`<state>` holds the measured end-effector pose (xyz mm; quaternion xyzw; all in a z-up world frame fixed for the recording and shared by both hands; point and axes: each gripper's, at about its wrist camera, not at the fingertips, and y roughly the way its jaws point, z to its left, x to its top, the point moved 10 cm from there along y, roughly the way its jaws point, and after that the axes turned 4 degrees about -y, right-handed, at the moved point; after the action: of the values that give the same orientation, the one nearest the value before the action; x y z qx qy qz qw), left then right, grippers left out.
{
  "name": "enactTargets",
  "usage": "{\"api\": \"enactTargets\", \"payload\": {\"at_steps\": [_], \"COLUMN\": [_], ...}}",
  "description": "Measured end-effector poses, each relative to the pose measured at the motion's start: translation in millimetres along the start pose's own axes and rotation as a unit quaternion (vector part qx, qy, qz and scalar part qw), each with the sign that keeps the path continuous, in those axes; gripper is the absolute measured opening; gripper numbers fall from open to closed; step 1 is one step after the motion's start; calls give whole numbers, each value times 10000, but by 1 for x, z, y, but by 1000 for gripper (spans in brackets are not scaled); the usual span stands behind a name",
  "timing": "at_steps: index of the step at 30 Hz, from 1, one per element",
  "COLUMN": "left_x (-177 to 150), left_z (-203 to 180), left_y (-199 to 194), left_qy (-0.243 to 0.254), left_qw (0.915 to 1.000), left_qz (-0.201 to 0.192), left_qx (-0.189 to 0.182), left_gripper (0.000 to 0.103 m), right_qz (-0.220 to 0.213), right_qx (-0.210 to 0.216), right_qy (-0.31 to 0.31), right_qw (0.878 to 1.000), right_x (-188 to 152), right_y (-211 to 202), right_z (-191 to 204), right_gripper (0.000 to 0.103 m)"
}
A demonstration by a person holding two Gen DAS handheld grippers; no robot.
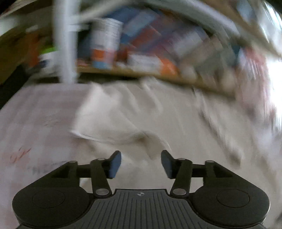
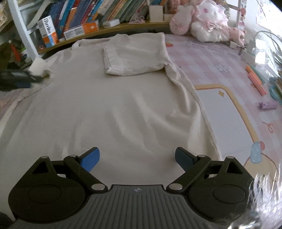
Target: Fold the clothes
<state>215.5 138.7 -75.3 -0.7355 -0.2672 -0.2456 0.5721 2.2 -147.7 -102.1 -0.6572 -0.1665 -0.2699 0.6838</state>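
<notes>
Ahead of the tongs, a low wooden shelf [image 2: 112, 29] carries a row of leaning colourful books [image 2: 98, 12] and a white-and-orange box [image 2: 48, 31]. To their right lies a pale pink play mat with cartoon drawings [image 2: 220, 74], with pink and white plush toys [image 2: 208, 22] at its far edge. Bright daylight enters from the far right.

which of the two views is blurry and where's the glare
Left wrist view: heavy motion smear over the cream garment and shelf of books; only the left gripper is sharp, jaws apart. Right wrist view: sharp on the cream garment, fisheye bending the shelf, window glare at the right edge washing out the plush toy.
</notes>
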Motion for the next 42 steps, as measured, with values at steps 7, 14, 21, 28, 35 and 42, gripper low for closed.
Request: {"api": "enactTargets", "payload": {"at_steps": [7, 14, 21, 28, 35, 42], "left_x": [23, 53, 103, 67, 36, 53], "left_z": [48, 30, -56, 7, 63, 85], "left_y": [22, 40, 34, 23, 41, 91], "left_qy": [-986, -1209, -641, -288, -223, -1259], "left_qw": [9932, 9916, 9862, 9977, 9987, 9918], "left_qz": [-227, -386, -549, -496, -177, 226], "left_qx": [571, 262, -1425, -360, 413, 84], "left_gripper": [51, 2, 40, 70, 67, 38], "right_qz": [43, 29, 56, 24, 152, 264], "right_qx": [-88, -192, -284, -339, -481, -571], "right_qy": [80, 125, 236, 403, 150, -107], "right_qw": [9999, 9997, 9993, 9986, 9986, 9980], "right_x": [-4, -8, -8, -11, -9, -15], "right_y": [-1, -5, -5, -8, -1, 1], "right_z": [-9, -17, -22, -28, -17, -10], "right_gripper": [93, 93, 94, 95, 99, 99]}}
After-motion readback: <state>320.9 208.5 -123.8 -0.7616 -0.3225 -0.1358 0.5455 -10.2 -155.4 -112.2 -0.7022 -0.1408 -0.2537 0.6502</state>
